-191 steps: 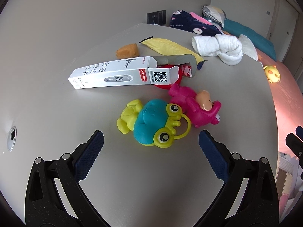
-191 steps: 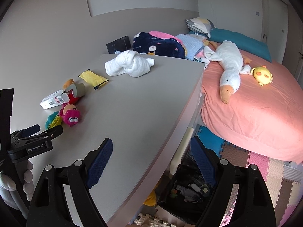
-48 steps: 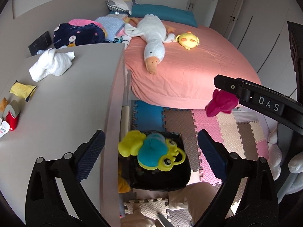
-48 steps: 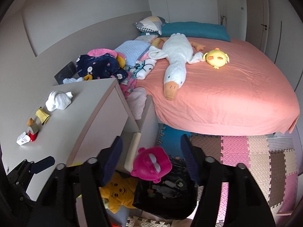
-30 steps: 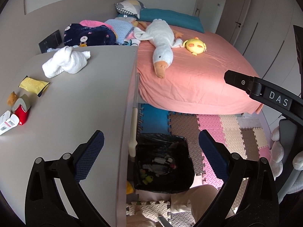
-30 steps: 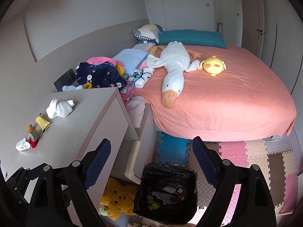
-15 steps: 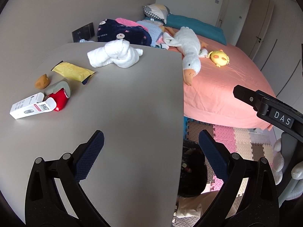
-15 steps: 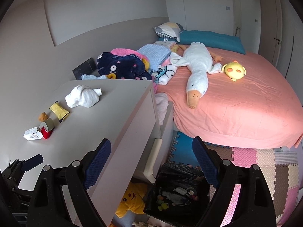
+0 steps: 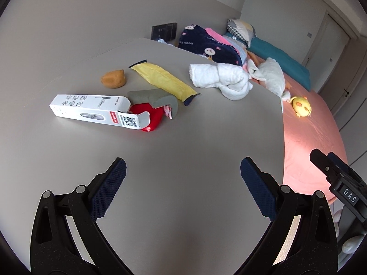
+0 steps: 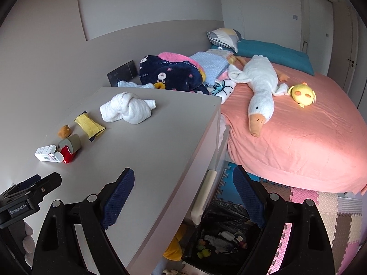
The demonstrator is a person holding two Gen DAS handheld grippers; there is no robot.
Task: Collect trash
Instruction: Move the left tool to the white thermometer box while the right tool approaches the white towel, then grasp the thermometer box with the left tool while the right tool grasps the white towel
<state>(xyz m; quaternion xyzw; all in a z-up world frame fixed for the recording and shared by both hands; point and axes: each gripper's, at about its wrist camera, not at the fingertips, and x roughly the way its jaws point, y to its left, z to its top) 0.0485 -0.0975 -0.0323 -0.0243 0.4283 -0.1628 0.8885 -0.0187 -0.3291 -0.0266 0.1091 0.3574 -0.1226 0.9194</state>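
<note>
On the grey table lie a white thermometer box, a red packet under a grey curved piece, a yellow wrapper, an orange lump and a knotted white towel. My left gripper hangs open over the table, nearer than the box, with nothing between its fingers. My right gripper is open and empty over the table's right edge, above a black bin on the floor that holds toys. The box and towel also show in the right wrist view.
A bed with a pink sheet stands right of the table, with a white goose plush, a yellow chick plush and piled blankets. Coloured foam mats cover the floor. A yellow plush lies under the table.
Both grippers swung left, away from the bin and back over the table. The left view now faces the box and wrappers at close range; the bin has left its view.
</note>
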